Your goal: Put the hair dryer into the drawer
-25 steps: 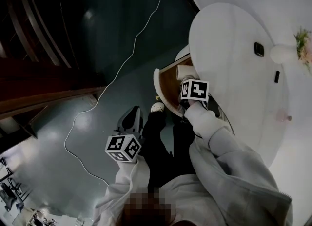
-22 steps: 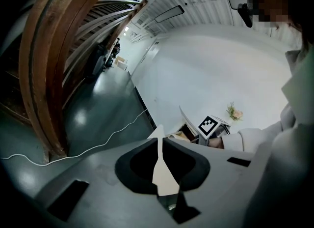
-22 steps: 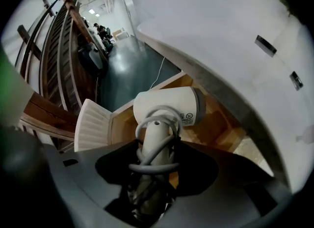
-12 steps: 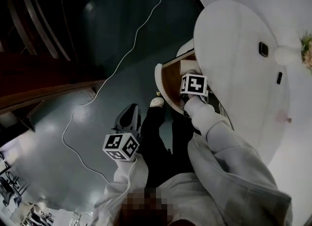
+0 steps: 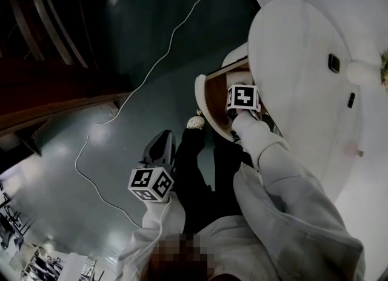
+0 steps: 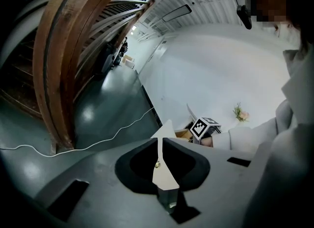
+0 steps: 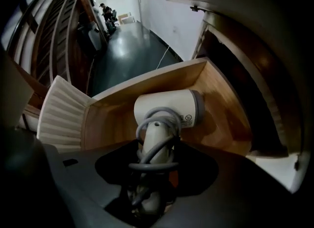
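The right gripper points straight down, its jaws clenched on the cord-wrapped handle of the white hair dryer. The dryer's barrel hangs inside the walls of the open wooden drawer with its grey end toward 3 o'clock; whether it touches the bottom cannot be told. From the head view, the drawer sits at 1 o'clock under a round white table, while the left gripper hangs at 7 o'clock over the dark floor, jaws pressed together on nothing.

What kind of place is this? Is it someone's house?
Probably not a home: it looks like a big indoor hall or showroom. There is a wide shiny dark floor, a curved wooden railing like a staircase's, and a round white table with an open wooden drawer.
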Tool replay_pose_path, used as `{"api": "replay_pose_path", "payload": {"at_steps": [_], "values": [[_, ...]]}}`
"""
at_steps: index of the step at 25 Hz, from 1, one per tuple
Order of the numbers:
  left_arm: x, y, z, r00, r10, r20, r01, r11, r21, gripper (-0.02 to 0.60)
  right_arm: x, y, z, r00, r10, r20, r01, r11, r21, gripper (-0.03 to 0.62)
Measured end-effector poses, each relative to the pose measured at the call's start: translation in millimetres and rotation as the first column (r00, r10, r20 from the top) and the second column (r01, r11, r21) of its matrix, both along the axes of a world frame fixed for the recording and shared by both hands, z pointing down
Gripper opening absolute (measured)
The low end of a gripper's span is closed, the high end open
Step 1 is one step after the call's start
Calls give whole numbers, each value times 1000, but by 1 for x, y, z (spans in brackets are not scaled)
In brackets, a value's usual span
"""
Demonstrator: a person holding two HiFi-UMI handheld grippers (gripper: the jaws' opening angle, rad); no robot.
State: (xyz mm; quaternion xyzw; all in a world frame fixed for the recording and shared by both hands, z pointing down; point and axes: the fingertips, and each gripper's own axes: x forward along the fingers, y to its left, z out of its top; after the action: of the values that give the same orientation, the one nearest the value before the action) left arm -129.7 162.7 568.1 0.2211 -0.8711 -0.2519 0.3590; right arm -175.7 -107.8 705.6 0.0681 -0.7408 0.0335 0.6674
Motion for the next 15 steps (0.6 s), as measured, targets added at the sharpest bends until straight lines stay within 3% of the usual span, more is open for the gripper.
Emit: {"api": "replay_pose_path", "payload": {"at_steps": [5, 9, 15], "values": [[4, 2, 5, 1000, -19, -17, 19, 1000, -2, 37, 0, -8, 4, 997, -71, -15, 72, 995, 75, 278], [4, 2, 6, 999, -27, -21, 27, 1000, -1, 37, -1, -3, 8, 1000, -3, -24, 4, 999, 54, 279], [7, 1, 9, 999, -28, -33, 27, 1000, -6, 37, -1, -8, 16, 1000, 11, 5, -12, 998, 66, 279]]}}
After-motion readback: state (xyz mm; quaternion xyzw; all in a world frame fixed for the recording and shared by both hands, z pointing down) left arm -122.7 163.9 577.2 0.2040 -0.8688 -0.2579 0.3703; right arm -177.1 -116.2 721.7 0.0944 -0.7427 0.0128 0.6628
